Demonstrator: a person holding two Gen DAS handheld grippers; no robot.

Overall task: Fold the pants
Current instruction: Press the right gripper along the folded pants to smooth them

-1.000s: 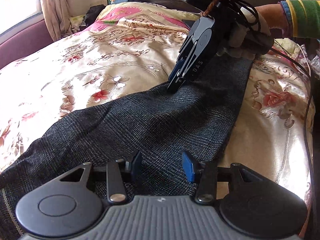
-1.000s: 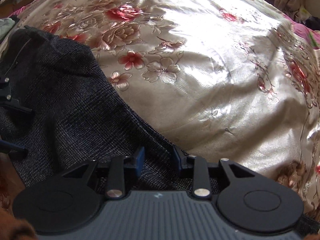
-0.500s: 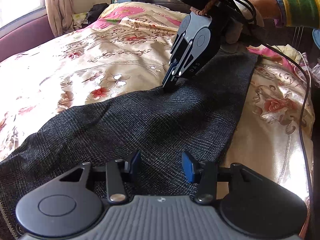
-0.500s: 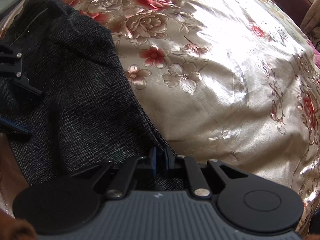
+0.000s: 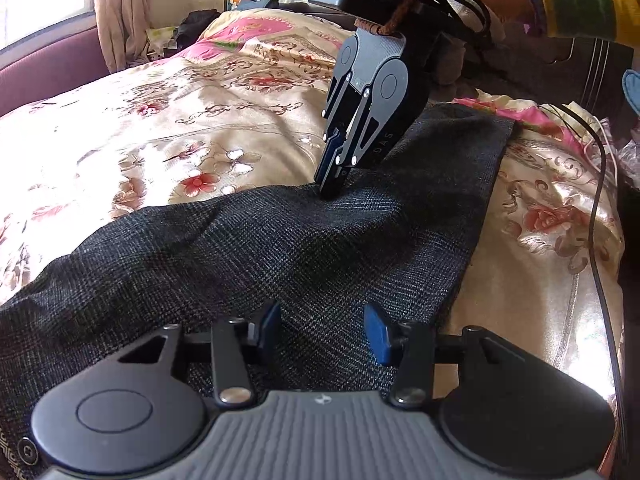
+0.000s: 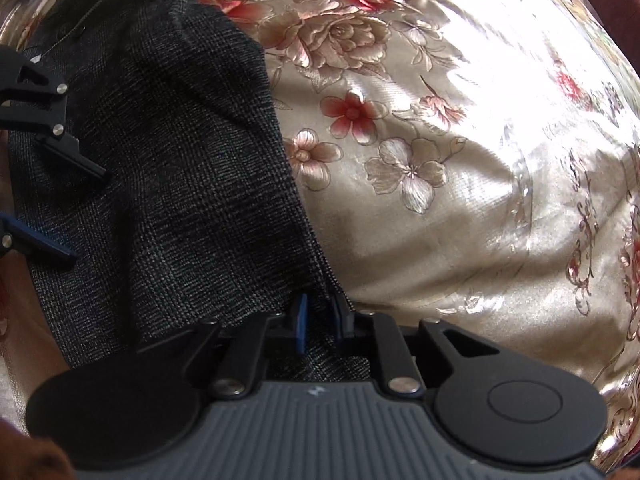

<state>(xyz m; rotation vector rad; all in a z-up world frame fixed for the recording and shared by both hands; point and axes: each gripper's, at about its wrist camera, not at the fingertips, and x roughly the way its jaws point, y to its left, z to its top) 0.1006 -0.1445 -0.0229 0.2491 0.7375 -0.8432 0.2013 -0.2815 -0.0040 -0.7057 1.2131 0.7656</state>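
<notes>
A big bed [image 5: 540,312] fills the room, and a shiny gold cover [image 6: 460,240] with red and pink flowers lies over it. At the far end there is a pink pillow [image 5: 256,30], a curtain [image 5: 120,12] by a bright window, and a dark red wall [image 5: 48,76] along the side. The dark grey pants [image 5: 280,252] lie flat across the near part of the bed, with one long edge running beside the bare flowered cover. The left gripper [image 5: 320,326] hangs low over the pants, tipped down a bit, and its blue fingers [image 5: 376,332] stand apart with nothing gripped between them. The right gripper [image 6: 318,318] points almost straight down at the long edge of the pants. Its fingers have just let out a little, yet they sit close together with a fold of the cloth pinched between them. From the left view, a hand [image 5: 500,0] in a green and yellow striped sleeve [image 5: 584,0] holds that gripper from above, and black wires [image 5: 600,200] trail off it down the side of the bed.
</notes>
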